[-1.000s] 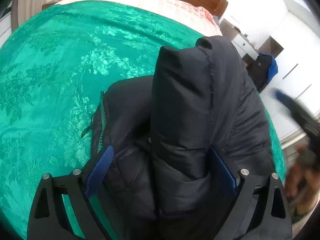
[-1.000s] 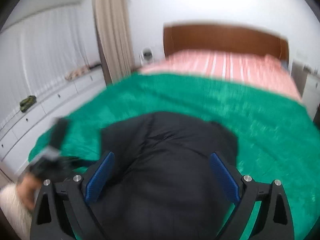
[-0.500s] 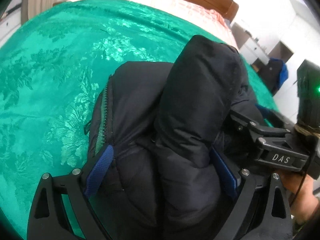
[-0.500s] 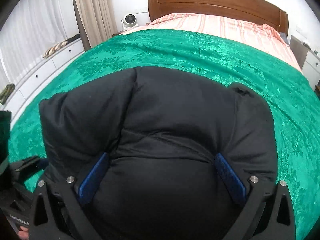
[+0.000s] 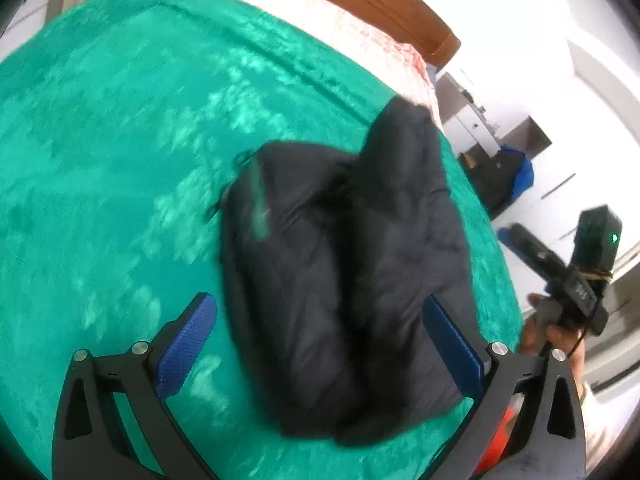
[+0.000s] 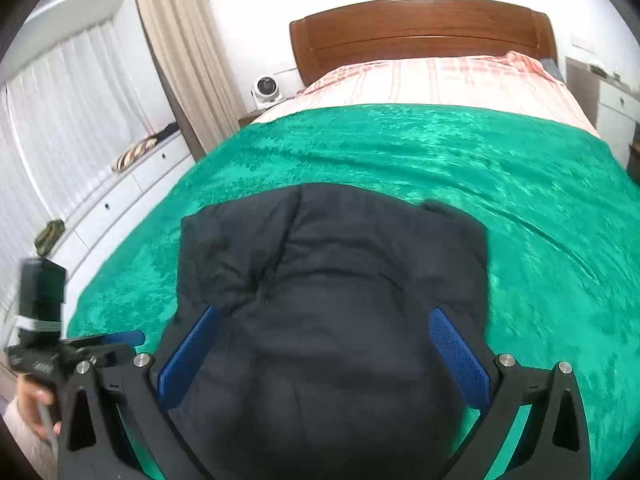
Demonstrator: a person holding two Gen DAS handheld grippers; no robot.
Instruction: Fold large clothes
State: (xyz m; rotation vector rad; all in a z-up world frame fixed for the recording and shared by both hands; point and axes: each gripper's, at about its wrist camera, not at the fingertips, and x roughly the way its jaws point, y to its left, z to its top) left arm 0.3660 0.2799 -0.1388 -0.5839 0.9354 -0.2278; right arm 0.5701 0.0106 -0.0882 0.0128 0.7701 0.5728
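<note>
Left wrist view: folded dark jacket (image 5: pixel 344 272) lies on the bed's green bedspread (image 5: pixel 112 152), both grippers clear of it.
Nearest, the left gripper (image 5: pixel 320 344) has its jaws opening wide, blue pads either side of the bundle, not pressing it. Right wrist view shows the right gripper (image 6: pixel 324 352) spread fully, the jacket (image 6: pixel 328 280) between its pads, ungripped. Beyond lie the striped pink sheet (image 6: pixel 440 80) and wooden headboard (image 6: pixel 420 28).
</note>
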